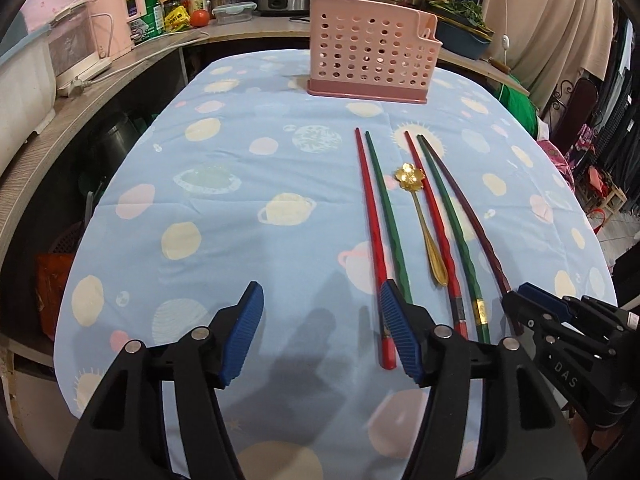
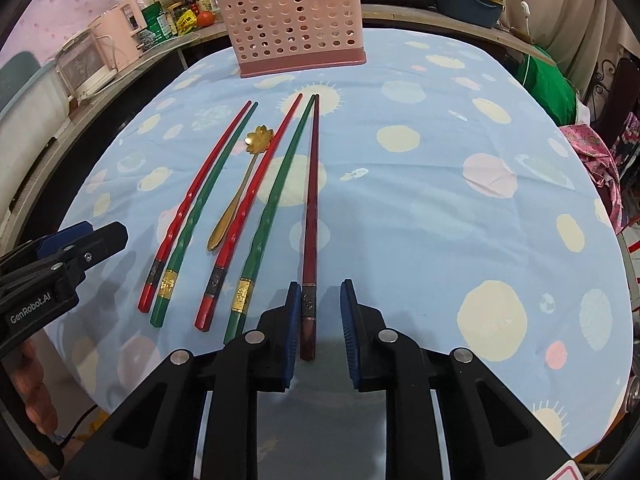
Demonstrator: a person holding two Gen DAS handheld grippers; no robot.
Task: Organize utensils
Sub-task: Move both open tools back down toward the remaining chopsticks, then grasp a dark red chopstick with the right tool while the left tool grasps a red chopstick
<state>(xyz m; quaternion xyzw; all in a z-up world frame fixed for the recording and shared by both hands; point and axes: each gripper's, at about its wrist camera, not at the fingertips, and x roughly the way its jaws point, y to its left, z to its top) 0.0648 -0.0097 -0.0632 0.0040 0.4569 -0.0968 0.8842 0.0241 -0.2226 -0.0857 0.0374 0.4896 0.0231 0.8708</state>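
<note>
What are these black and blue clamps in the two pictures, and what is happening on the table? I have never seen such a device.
They are two hand-held grippers; a person holds one in each hand. Each picture comes from a camera on one gripper, looking along its fingers. The left gripper is open and holds nothing. The right gripper has the dark chopstick between its fingers, not clamped yet. On the blue tablecloth lie five chopsticks and a gold spoon. The pink holder stands behind them.
</note>
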